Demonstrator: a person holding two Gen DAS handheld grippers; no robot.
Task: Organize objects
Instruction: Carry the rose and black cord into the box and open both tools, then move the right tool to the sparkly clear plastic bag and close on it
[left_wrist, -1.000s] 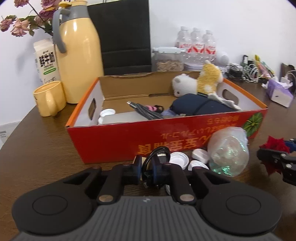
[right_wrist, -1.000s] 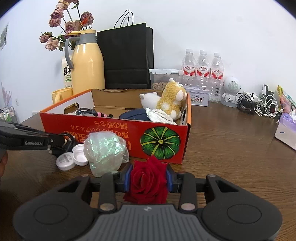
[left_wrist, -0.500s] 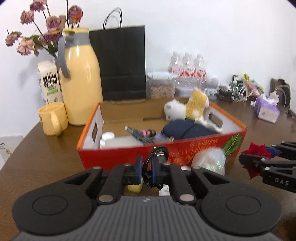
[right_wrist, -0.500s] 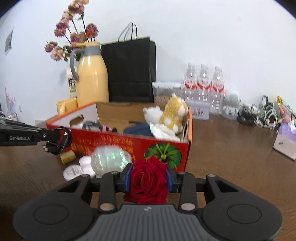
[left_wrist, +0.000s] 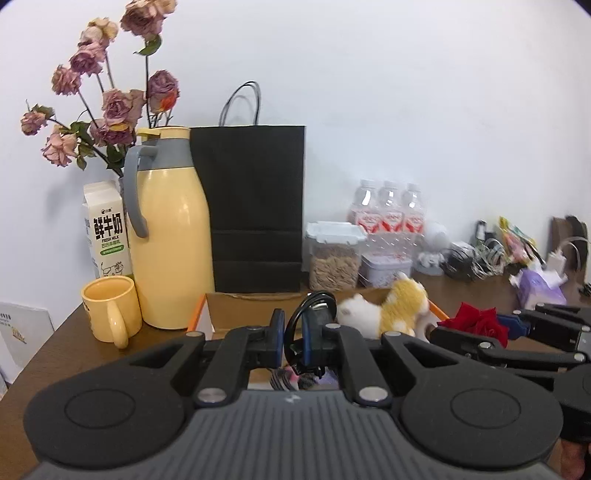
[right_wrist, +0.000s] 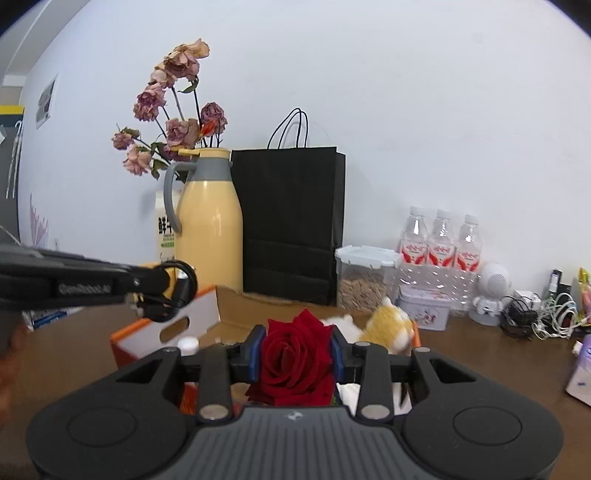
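Nearest the left wrist camera, a coiled black cable (left_wrist: 314, 328) is pinched between the nearly closed jaws of the left tool (left_wrist: 293, 341), its loop standing upright above the pads and its plug ends hanging just below them. In the right wrist view, a deep red artificial rose bloom (right_wrist: 295, 360) is clamped between the blue pads of the right tool (right_wrist: 295, 354), the open face of the flower being turned toward the camera; no stem is seen, so no long axis can be told. Both tools are held above the near wall of the open orange-and-white cardboard box (right_wrist: 173, 328), which stands on the dark brown wooden surface (right_wrist: 480, 354). The step in hand is judged to be the carrying of both things over the box for release. It is best done if each tool is brought clear over a bare patch of the box floor and lowered before the jaws are spread, so that the cable does not snag on the rim and the rose is not dropped onto the white-and-yellow plush toy (left_wrist: 391, 314) lying at the far right of the box. Beyond the box, a pale yellow thermos jug (left_wrist: 166, 240) and a black paper bag (left_wrist: 255, 206) are seen against the wall.
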